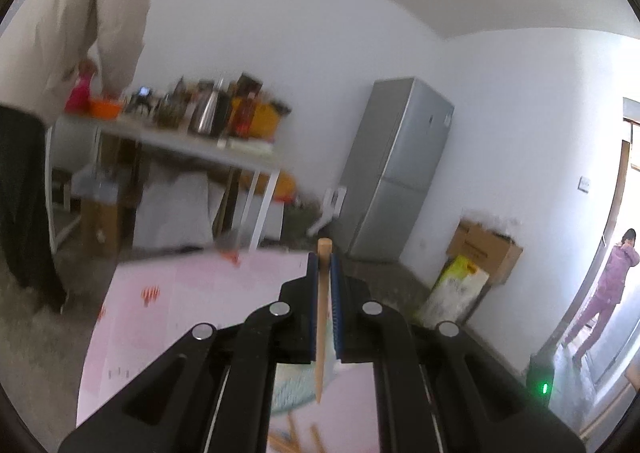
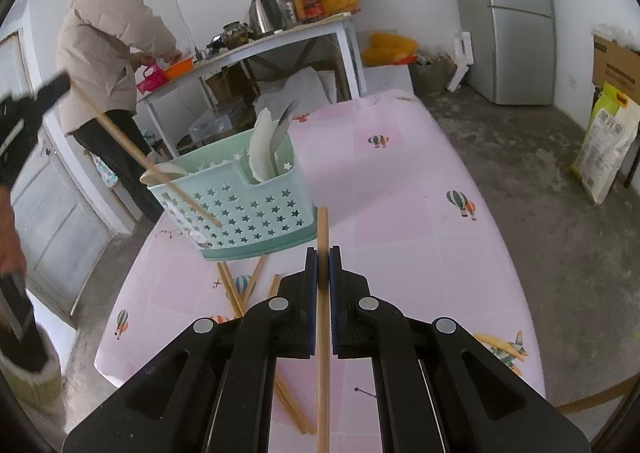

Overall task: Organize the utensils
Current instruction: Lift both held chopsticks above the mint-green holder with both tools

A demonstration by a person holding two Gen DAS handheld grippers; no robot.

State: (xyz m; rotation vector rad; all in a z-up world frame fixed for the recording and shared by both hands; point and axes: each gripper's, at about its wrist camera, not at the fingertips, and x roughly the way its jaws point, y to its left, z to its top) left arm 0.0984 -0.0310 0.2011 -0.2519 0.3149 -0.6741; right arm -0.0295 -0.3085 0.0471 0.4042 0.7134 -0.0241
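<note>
My left gripper (image 1: 324,265) is shut on a wooden chopstick (image 1: 322,317), held upright with its tip over the basket. In the right wrist view the left gripper (image 2: 60,87) is at the far left, and its chopstick (image 2: 132,147) slants down into the teal star-holed basket (image 2: 248,213). The basket stands on the pink table (image 2: 400,193) and holds a white spoon (image 2: 260,145) and a metal utensil (image 2: 282,125). My right gripper (image 2: 323,257) is shut on another chopstick (image 2: 322,313), just in front of the basket. Several loose chopsticks (image 2: 236,289) lie on the cloth below.
A person in a beige coat (image 2: 104,37) works at a cluttered white table (image 2: 248,49) behind. A grey fridge (image 2: 516,13), cardboard box (image 2: 616,61) and rice bag (image 2: 608,141) stand to the right. A child (image 1: 608,285) stands in a doorway.
</note>
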